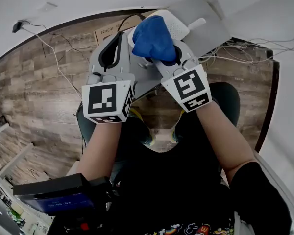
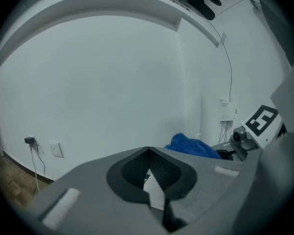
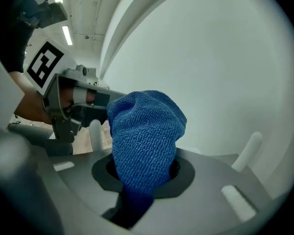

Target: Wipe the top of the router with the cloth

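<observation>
My right gripper is clenched on the blue cloth. The cloth is pinched low in the hollow of the jaws, and its loose bunch stands out ahead of them. My left gripper has its jaws brought together with nothing between them. A pale sliver shows through the slot, and I cannot say what it is.

The router is the white body on the grey table, and I place everything else from it. In the head view the cloth covers the near-left part of the router, so the right gripper is on its near side, almost over its edge. The left gripper is further to the left of the router, toward the cardboard box, and clearly apart from it.

In the right gripper view one white antenna rises on the right of the cloth and another stands on the left. The jaws therefore look across the router between the two, toward the wall behind it. The top of the router is not visible there. I judge that it lies under and just ahead of the cloth, and I cannot tell whether the cloth touches it.

The right hand is the nearer one. The move needs the cloth brought down onto the top, with the strokes kept between the antennas.
</observation>
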Action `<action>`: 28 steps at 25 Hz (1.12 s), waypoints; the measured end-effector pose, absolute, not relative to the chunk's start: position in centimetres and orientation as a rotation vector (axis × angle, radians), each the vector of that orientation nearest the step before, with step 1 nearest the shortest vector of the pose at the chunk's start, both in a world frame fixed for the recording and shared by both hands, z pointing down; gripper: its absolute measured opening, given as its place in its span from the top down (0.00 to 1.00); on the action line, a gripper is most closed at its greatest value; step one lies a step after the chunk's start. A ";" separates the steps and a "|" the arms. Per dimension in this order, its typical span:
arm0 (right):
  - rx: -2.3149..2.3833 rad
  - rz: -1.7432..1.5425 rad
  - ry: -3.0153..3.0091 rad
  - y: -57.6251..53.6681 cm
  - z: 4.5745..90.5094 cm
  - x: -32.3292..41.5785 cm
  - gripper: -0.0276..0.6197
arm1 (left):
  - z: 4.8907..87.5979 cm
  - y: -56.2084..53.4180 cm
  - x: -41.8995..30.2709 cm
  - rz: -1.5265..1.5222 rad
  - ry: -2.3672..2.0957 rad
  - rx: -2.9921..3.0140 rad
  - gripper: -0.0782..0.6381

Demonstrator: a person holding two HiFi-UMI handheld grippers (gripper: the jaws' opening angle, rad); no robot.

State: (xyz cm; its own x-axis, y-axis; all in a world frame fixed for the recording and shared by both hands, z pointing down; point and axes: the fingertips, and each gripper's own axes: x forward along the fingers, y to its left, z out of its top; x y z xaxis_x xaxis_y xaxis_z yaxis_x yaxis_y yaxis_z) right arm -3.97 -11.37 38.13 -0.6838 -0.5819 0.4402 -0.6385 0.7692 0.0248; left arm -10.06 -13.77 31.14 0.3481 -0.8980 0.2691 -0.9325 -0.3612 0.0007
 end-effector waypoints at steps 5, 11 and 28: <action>0.955 0.061 -2.506 -11.8 40.6 -4.4 0.77 | 34.3 -15.0 -10.6 0.237 -1.697 2.484 0.89; 0.989 0.042 -2.509 -12.6 40.9 -3.8 0.77 | 36.8 -15.4 -11.0 0.235 -1.713 2.440 0.89; 1.298 0.044 -2.321 -17.4 40.6 6.6 0.77 | 37.4 -15.2 -10.3 0.263 -1.730 2.446 0.89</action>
